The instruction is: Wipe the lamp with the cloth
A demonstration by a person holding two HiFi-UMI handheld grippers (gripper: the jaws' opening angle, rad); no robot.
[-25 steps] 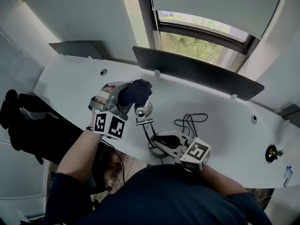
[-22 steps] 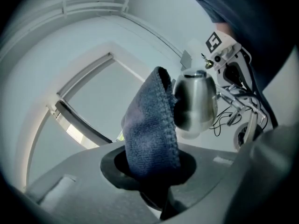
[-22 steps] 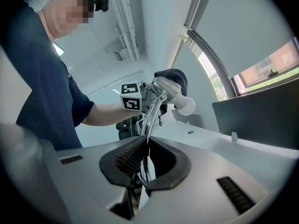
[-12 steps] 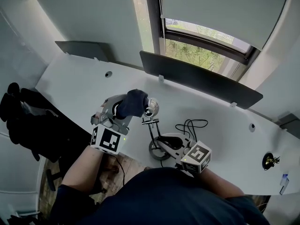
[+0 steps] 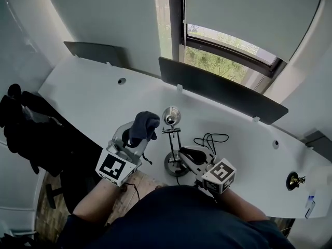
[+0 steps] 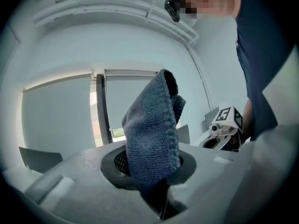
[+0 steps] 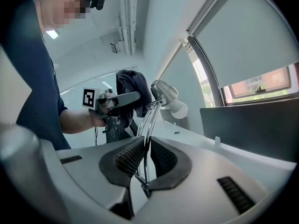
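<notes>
The person's forearms reach out from the bottom of the head view, one gripper in each hand. The left gripper [image 5: 136, 140] [image 6: 156, 176] tilts up and to the right, its fingers [image 6: 112, 160] closed on the lower end of a dark blue cloth [image 5: 144, 125] [image 6: 152, 129], which stands up bunched above them. The right gripper [image 5: 182, 157] [image 7: 144, 158] lies low near the front edge of the tabletop [image 5: 88, 100], pointing left, its fingers [image 7: 128, 157] pinched shut on the thin metal stem of the lamp [image 5: 171, 119] [image 7: 164, 95].

The lamp stands upright on its round base between the two grippers, its small chrome head at the top. The cloth sits just left of that head, with a narrow gap between them in the head view.

A black cable [image 5: 210, 138] loops on the white, curved tabletop just behind the right gripper. A dark panel [image 5: 223, 90] runs along the far edge. Beyond it a window [image 5: 228, 48] shows greenery under a lowered pale blind [image 5: 249, 9].
</notes>
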